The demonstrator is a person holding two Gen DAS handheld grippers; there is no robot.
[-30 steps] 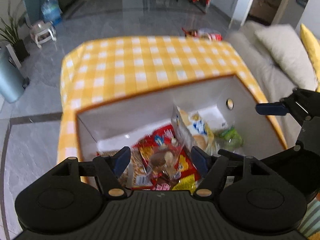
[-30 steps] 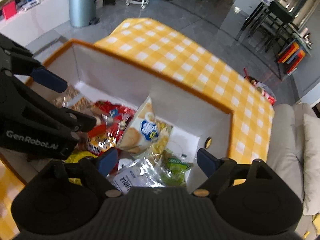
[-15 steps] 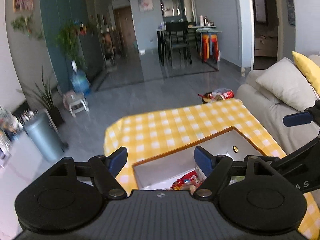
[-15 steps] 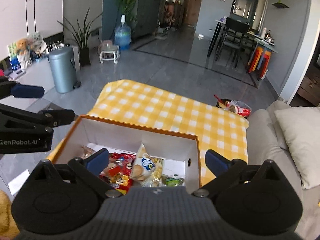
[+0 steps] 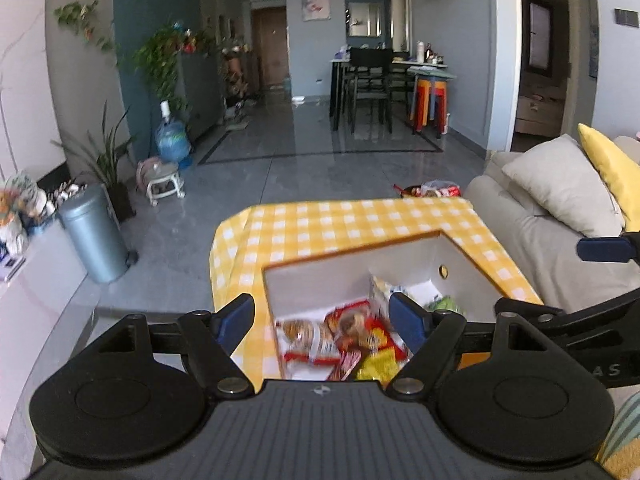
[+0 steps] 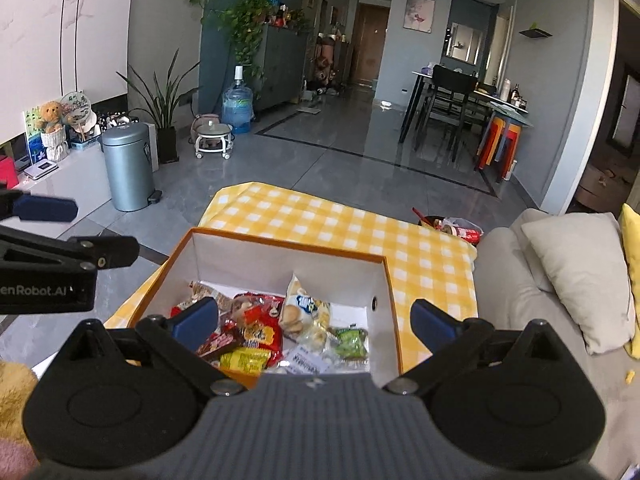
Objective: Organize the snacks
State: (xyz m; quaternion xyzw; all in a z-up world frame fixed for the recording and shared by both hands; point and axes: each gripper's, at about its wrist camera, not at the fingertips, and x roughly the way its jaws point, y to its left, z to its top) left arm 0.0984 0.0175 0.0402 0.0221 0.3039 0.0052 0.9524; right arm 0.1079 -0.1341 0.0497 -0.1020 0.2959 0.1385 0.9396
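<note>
Both grippers had lifted back from the orange-rimmed white cardboard box (image 6: 276,258) of snack packets (image 6: 256,332); left gripper (image 5: 322,318) and right gripper (image 6: 314,316) had just spread apart, empty.

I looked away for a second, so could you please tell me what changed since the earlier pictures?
Both grippers, left and right, pulled up and back from the orange box, fingers opening wide, nothing between them. The snack packets stay in the box.
</note>
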